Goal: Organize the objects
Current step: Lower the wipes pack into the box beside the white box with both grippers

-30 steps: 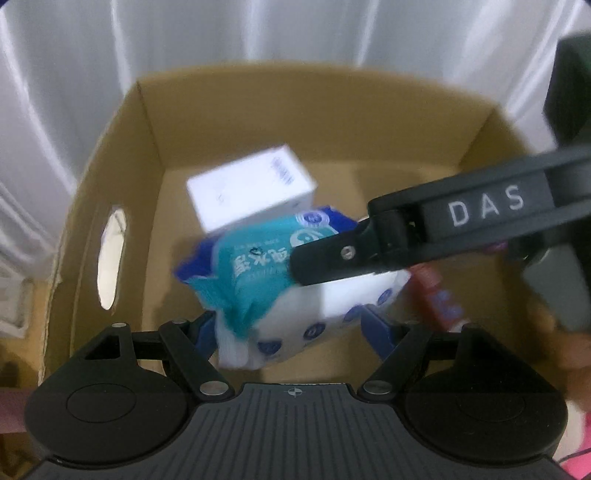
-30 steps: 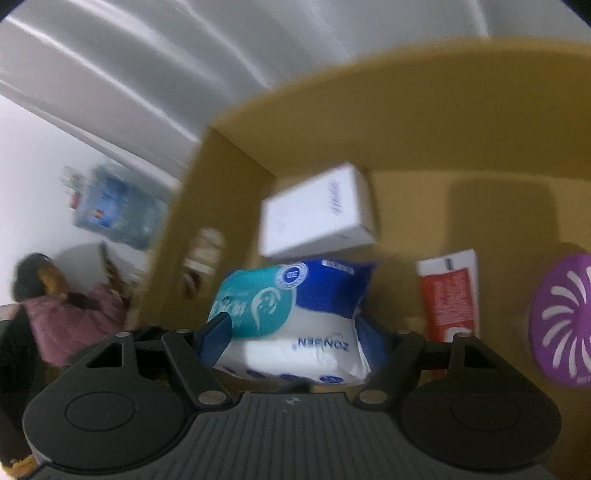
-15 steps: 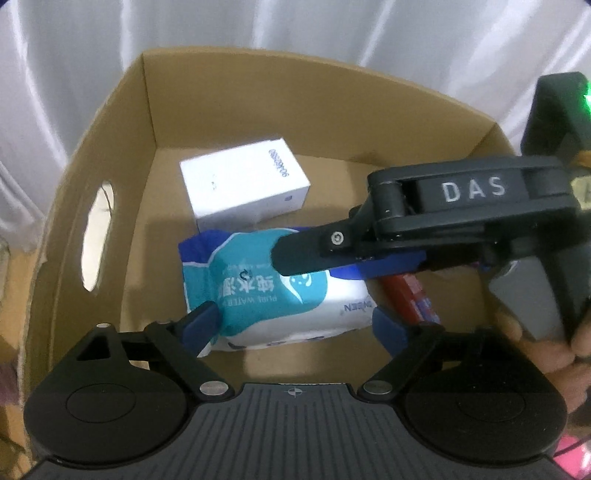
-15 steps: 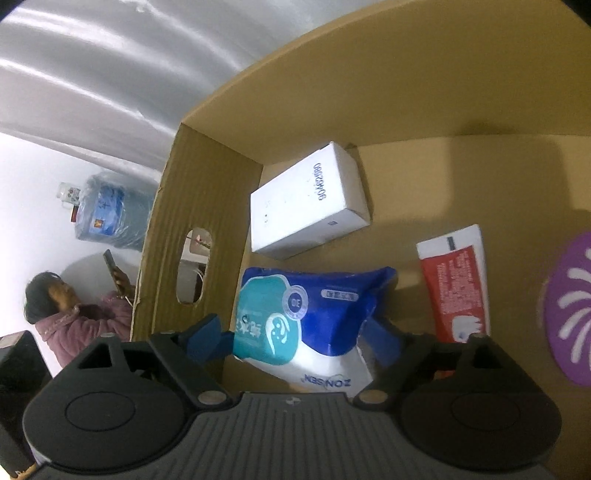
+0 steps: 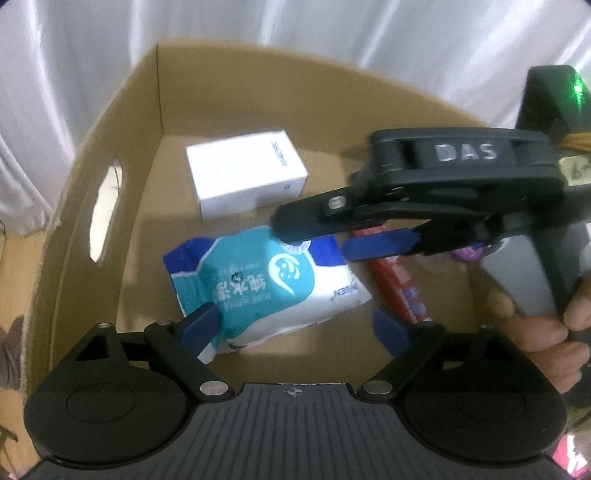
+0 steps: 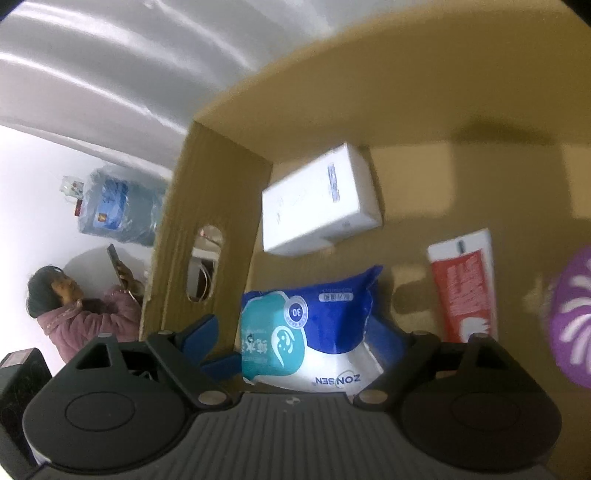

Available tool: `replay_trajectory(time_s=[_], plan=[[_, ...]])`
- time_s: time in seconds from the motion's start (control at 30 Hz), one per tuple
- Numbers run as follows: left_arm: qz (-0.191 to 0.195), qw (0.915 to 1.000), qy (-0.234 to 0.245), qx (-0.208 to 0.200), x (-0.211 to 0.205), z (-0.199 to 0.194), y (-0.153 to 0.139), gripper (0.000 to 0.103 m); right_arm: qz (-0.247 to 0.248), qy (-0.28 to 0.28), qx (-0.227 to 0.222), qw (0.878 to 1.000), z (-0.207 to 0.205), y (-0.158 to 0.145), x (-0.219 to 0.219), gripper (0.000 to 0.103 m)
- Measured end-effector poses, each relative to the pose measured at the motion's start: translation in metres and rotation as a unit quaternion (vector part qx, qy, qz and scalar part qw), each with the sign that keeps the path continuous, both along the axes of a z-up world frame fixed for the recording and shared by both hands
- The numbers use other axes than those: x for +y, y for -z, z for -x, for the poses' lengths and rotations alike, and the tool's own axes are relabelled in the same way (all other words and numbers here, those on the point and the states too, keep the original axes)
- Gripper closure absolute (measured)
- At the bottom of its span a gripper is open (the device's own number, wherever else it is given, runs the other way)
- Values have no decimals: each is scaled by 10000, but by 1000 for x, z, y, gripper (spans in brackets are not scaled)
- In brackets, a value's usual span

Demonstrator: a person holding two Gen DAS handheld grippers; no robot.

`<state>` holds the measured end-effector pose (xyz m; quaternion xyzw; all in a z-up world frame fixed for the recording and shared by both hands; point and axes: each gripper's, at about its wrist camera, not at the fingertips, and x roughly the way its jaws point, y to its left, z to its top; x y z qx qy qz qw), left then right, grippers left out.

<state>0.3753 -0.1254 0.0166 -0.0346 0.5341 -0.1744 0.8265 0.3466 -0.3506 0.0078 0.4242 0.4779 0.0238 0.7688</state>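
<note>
A blue, teal and white soft plastic pack of wet wipes [image 5: 266,284] is lying on the floor of an open brown cardboard box [image 5: 122,206], near the wall with the oval hand-hole. The left gripper [image 5: 295,325] is being held over the box with its blue-tipped fingers [image 5: 201,323] spread wide on either side of the pack; nothing is being gripped by it. Whether the left fingertip is touching the pack's corner cannot be told.

The right gripper [image 5: 321,230] is seen reaching in from the right of the left wrist view, held by a bare hand [image 5: 535,332]. Its jaws are standing apart above the pack's far edge, and nothing is being clamped between them. In the right wrist view the same pack [image 6: 310,332] is lying loose between the parted blue fingers [image 6: 201,336].

A white rectangular carton [image 5: 245,173] is resting flat behind the pack, well apart from it. A red and white flat tube [image 6: 465,284] is lying just right of the pack, and a purple round disc with white swirls [image 6: 572,321] is sitting further right, cut off by the frame edge. White curtain folds [image 5: 332,33] are hanging behind the box.
</note>
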Motion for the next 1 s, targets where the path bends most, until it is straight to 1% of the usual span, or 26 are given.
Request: replay_trajectory(time_s=[0.1, 0.2, 0.23, 0.3, 0.33, 0.4, 0.5, 0.53, 0.6, 0.63, 0.67, 0.7, 0.73, 0.8, 0.83, 0.9, 1.0], plan=[[-81, 9994, 68, -336, 0, 8, -10, 15, 514, -51, -115, 9986, 17, -21, -5, 15], [-186, 9982, 116, -558, -2, 14, -15, 23, 973, -207, 42, 9950, 34, -30, -6, 19], [-204, 9980, 104, -584, -3, 11, -13, 26, 1078, -276, 138, 9937, 39, -30, -6, 20], [-214, 9979, 65, -606, -3, 11, -12, 30, 1239, -403, 316, 9910, 46, -27, -3, 27], [-193, 9979, 56, -611, -4, 13, -12, 32, 1315, -461, 422, 9894, 49, -24, -2, 28], [-155, 9981, 55, -594, -5, 14, -9, 34, 1485, -551, 587, 9856, 51, -18, 1, 35], [-167, 9982, 64, -574, -7, 14, -2, 36, 1979, -646, 783, 9750, 51, -7, 2, 36], [-172, 9983, 74, -557, -8, 13, -1, 37, 2074, -677, 824, 9724, 51, -4, 3, 36], [-183, 9983, 102, -538, -9, 15, 1, 37, 2097, -789, 909, 9703, 50, 4, 2, 42], [-198, 9982, 109, -552, -10, 15, 1, 37, 2071, -824, 922, 9705, 48, 6, 1, 48], [-205, 9981, 118, -564, -10, 15, 2, 37, 2067, -862, 955, 9699, 46, 7, 1, 50], [-208, 9981, 127, -572, -10, 16, 1, 37, 2052, -944, 1021, 9688, 43, 9, 1, 58], [-208, 9980, 129, -576, -10, 15, 1, 37, 2060, -1041, 1068, 9671, 41, 11, 3, 60], [-192, 9980, 116, -587, -10, 14, 1, 38, 2305, -1269, 1145, 9580, 38, 13, 9, 69], [-187, 9980, 108, -598, -11, 14, 1, 39, 2425, -1383, 1140, 9535, 36, 13, 12, 69], [-199, 9978, 118, -627, -12, 15, 1, 39, 2559, -1531, 1096, 9482, 34, 12, 15, 72], [-260, 9972, 183, -677, -14, 16, 2, 39, 2894, -1752, 983, 9359, 29, 10, 20, 72]])
